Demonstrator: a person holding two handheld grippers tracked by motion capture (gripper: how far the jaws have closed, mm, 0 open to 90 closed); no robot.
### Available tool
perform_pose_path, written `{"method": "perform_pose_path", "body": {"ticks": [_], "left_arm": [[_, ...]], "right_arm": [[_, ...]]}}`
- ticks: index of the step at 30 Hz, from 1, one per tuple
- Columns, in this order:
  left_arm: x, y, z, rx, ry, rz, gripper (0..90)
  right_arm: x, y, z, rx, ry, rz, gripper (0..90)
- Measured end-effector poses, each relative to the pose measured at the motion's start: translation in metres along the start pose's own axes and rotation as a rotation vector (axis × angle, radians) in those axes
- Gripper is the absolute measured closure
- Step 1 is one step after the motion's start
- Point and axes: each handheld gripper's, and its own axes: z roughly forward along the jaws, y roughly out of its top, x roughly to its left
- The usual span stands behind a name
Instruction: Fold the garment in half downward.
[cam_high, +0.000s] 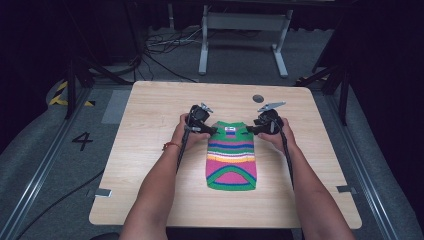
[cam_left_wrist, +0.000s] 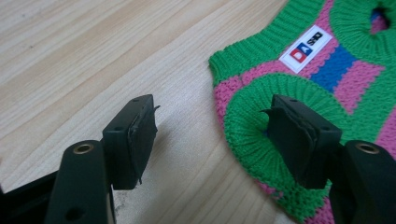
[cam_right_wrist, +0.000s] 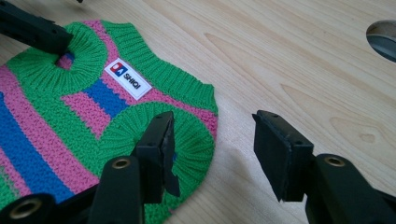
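Striped knit sweater (cam_high: 231, 156) lies flat mid-table (cam_high: 150, 150), collar end away from the person. Left gripper (cam_left_wrist: 212, 140) and right gripper (cam_right_wrist: 212, 154) each straddle a green armhole cuff, jaws part-open, one jaw in the hole, not clamped.

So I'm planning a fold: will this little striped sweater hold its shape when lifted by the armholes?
Probably not: the knitted sweater lies limp and flat on the table, so it should sag. Its ribbed armhole looks stretchy and grippy, unlikely to slip.

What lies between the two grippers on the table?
The far end of the striped green, pink and blue knitted sweater, with its white label, lies between the left gripper and right gripper, per the high view.
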Motion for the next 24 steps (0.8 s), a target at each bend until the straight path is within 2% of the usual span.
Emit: {"method": "perform_pose_path", "body": {"ticks": [3,6,11,15,19,21,24], "left_arm": [[0.0,-0.001,0.003,-0.006,-0.006,-0.021,32.2],[-0.003,0.0,0.005,-0.007,-0.006,-0.015,32.1],[-0.004,0.001,0.005,-0.018,-0.005,-0.017,35.6],[-0.004,0.001,0.005,-0.034,-0.049,-0.029,53.6],[-0.007,0.002,0.006,-0.04,-0.079,-0.05,73.8],[-0.008,0.002,0.006,-0.037,-0.072,-0.047,78.2],[-0.008,0.003,0.005,-0.032,-0.067,-0.04,81.3]], "right_arm": [[0.003,0.0,0.007,0.016,0.011,0.002,50.1],[0.006,-0.001,0.016,0.041,0.004,0.003,50.4],[0.005,-0.002,0.019,0.023,0.007,0.026,51.5],[0.008,-0.001,0.019,0.028,0.007,0.014,60.7],[0.009,0.0,0.019,0.028,0.023,0.016,75.8],[0.009,0.0,0.019,0.03,0.029,0.021,80.7],[0.011,0.0,0.018,0.024,0.03,0.017,83.2]]}}
